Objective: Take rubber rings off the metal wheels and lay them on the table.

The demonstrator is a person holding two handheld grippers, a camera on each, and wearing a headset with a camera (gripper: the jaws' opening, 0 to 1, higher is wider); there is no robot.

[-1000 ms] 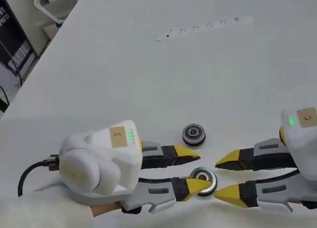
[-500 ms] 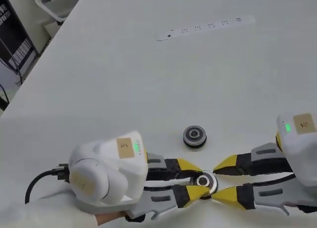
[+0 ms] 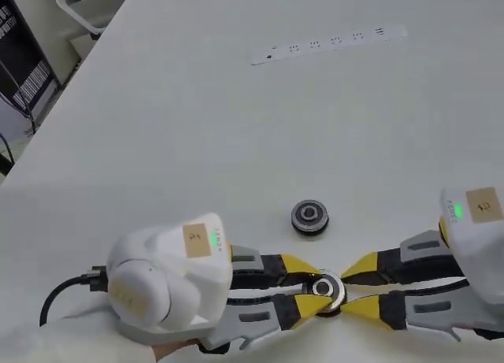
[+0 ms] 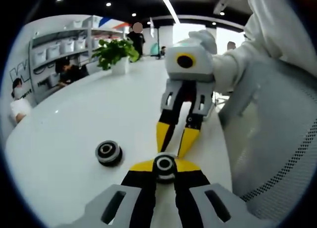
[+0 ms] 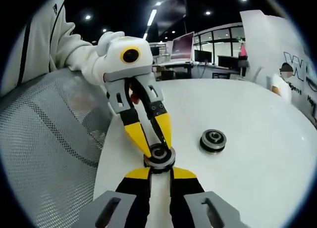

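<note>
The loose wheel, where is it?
In the head view, the loose wheel sits on the table, low and slightly right of centre, just beyond the other wheel.

The table (image 3: 197, 127) is smooth, matt white; the free metal wheel (image 3: 309, 216) gleams inside its dull black rubber ring (image 3: 295, 219); the left hand-held gripper's (image 3: 316, 283) shell is glossy plastic.

You've got nothing fully legible. The tan sticker (image 3: 194, 238) on the left gripper (image 3: 319, 284) and its twin (image 3: 483, 205) on the right gripper (image 3: 345, 287) are blurred. The wall lettering (image 5: 296, 60) shows a large "W", then cuts off.
</note>
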